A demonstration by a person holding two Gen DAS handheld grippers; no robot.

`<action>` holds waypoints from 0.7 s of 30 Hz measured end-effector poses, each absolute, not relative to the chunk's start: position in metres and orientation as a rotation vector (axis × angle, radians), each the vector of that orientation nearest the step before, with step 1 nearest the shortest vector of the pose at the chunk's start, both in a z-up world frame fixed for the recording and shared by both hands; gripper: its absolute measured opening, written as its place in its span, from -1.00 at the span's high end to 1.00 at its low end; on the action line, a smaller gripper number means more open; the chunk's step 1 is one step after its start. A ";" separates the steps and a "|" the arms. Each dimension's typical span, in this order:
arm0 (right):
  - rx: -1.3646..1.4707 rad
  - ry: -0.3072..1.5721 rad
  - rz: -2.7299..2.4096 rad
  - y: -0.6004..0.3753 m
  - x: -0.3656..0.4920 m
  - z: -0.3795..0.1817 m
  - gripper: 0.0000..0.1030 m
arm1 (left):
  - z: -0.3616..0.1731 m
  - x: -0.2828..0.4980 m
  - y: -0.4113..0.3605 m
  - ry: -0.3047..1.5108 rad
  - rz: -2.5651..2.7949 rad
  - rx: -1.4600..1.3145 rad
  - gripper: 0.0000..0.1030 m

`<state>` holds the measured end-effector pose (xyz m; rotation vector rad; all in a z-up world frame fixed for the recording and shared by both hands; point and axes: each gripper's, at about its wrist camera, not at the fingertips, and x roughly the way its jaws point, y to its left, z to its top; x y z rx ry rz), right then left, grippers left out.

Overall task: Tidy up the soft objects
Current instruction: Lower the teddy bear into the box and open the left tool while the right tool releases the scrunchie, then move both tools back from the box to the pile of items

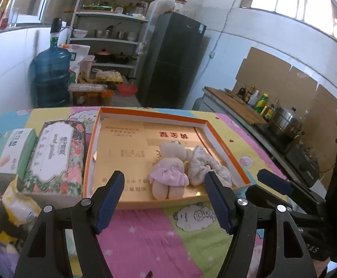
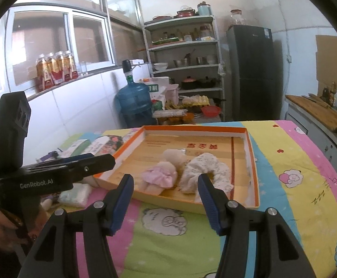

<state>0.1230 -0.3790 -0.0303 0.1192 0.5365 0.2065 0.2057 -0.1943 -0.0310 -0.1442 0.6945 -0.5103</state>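
Left gripper point(image 1: 165, 199): jaws apart, nothing between them, held over the patterned cloth point(image 1: 145, 236) on the counter. Right gripper point(image 2: 166, 202): jaws likewise apart and empty, short of the tray's near edge. Beyond both, a shallow orange-rimmed tray point(image 1: 224, 139) holds a plush doll in a pink skirt point(image 1: 168, 173) lying face down, touching a floral fabric ring point(image 1: 205, 166) on its right. Left of the tray stand a floral tissue pack point(image 1: 55, 157) and a white box point(image 1: 13, 148). Farther back: water jug point(image 1: 50, 76), shelving point(image 1: 112, 39), dark fridge point(image 1: 173, 60).
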 end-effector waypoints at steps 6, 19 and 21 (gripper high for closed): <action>0.115 0.530 0.235 -0.363 0.114 -0.027 -0.11 | -0.023 0.183 -0.175 0.663 -0.491 -0.140 -0.42; 0.117 0.524 0.333 -0.318 0.096 -0.026 -0.11 | -0.017 0.137 -0.128 0.587 -0.407 -0.121 -0.42; 0.120 0.528 0.353 -0.308 0.095 -0.028 -0.11 | -0.017 0.131 -0.123 0.576 -0.391 -0.106 -0.42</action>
